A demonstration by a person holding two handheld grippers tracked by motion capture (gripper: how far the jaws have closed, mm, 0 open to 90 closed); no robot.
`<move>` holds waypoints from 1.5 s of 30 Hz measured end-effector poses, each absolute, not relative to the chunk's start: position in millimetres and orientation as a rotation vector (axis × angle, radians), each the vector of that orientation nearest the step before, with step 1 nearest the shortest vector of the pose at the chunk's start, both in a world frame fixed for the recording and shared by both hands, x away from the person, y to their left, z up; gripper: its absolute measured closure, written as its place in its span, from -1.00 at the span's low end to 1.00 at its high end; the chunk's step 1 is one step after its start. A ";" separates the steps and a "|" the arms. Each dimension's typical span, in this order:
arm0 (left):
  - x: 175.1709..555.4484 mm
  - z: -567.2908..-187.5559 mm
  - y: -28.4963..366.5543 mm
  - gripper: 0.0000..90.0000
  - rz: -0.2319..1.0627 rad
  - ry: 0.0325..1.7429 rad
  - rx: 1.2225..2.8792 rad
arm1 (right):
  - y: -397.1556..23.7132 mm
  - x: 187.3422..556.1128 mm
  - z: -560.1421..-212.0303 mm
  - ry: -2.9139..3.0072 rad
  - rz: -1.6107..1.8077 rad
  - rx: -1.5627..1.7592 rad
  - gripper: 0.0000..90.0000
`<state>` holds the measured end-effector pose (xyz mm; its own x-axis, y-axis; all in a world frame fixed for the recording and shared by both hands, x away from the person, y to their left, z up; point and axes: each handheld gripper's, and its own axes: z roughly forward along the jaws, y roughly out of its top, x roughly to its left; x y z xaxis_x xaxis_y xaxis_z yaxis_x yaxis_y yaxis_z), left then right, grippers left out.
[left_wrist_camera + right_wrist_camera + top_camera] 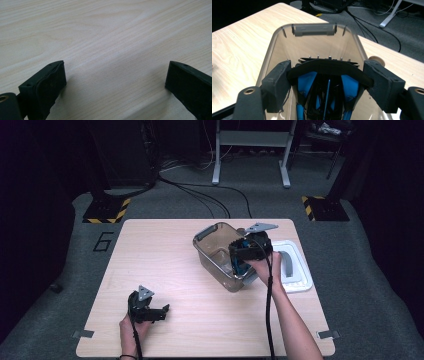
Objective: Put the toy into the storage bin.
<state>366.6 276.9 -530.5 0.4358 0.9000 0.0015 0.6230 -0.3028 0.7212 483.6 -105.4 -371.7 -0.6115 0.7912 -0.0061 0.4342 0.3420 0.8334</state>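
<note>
Black-and-blue strap-like item [325, 75] clamped in my right gripper [327, 72], lowering into clear plastic bin [274, 50] below; left gripper [115, 77] open, idle

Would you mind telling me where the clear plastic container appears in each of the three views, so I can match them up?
High view: the clear plastic container stands right of centre on the table, under the right gripper.
Left gripper view: bare tabletop between the open jaws; the container is not in this picture.
Right gripper view: the container is at centre, its grey end handle at the top.
Shared landmark: the pale wood-grain tabletop.
</note>
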 end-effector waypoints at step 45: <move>366.4 -530.5 276.8 -0.93 0.546 1.277 2.038 | -124.9 474.2 -402.3 2.397 1.104 1.073 -0.47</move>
